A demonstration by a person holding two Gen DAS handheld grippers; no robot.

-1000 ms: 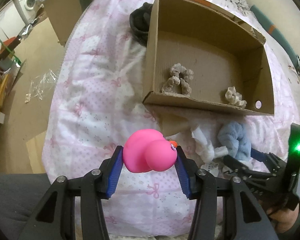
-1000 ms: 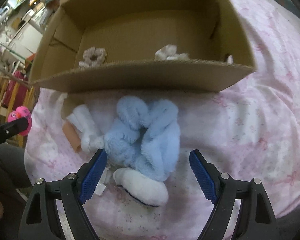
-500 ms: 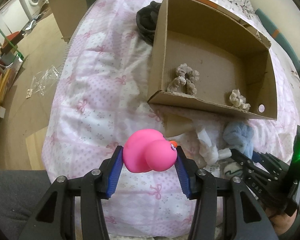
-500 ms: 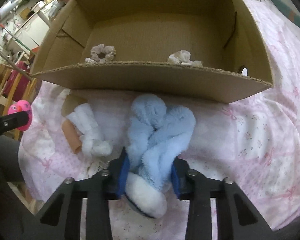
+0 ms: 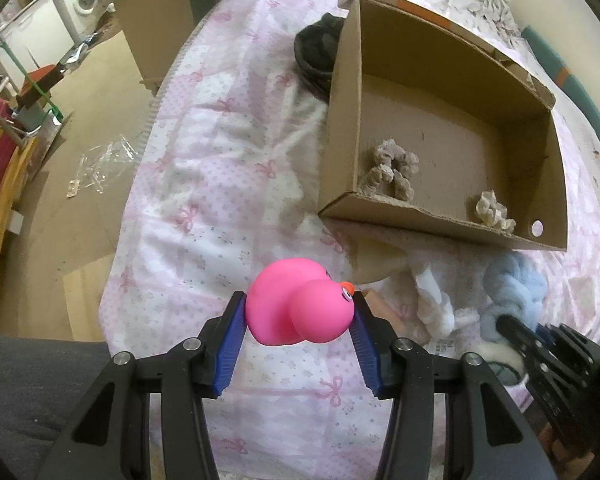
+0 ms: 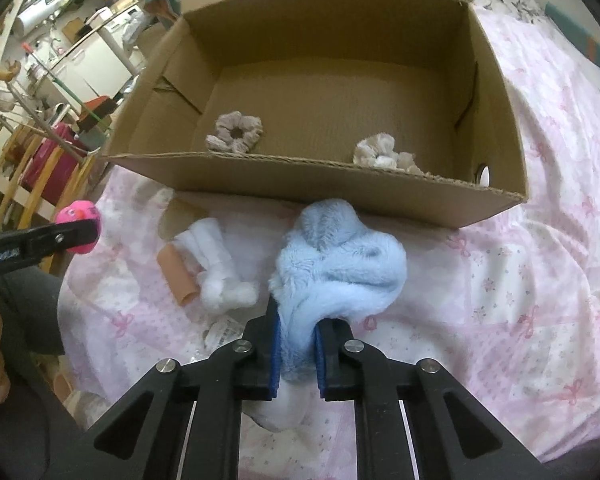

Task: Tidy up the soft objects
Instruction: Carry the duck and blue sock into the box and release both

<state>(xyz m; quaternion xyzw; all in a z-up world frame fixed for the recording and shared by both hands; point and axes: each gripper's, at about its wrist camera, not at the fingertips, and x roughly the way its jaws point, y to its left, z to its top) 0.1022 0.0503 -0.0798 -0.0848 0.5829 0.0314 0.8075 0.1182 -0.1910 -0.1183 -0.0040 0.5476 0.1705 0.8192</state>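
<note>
1. While held above the bedspread (image 5: 220, 168), the pink duck (image 5: 300, 304) sits clamped in the left gripper (image 5: 298, 332); likely light, squashy, smooth.
2. Right gripper (image 6: 296, 354) is clenched on the blue sock bundle (image 6: 340, 264) before the box (image 6: 340, 196); likely limp, so grip mid-bundle.

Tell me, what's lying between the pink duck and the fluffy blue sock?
The right wrist view shows a white fluffy sock and a tan tube between pink duck and blue sock.
</note>
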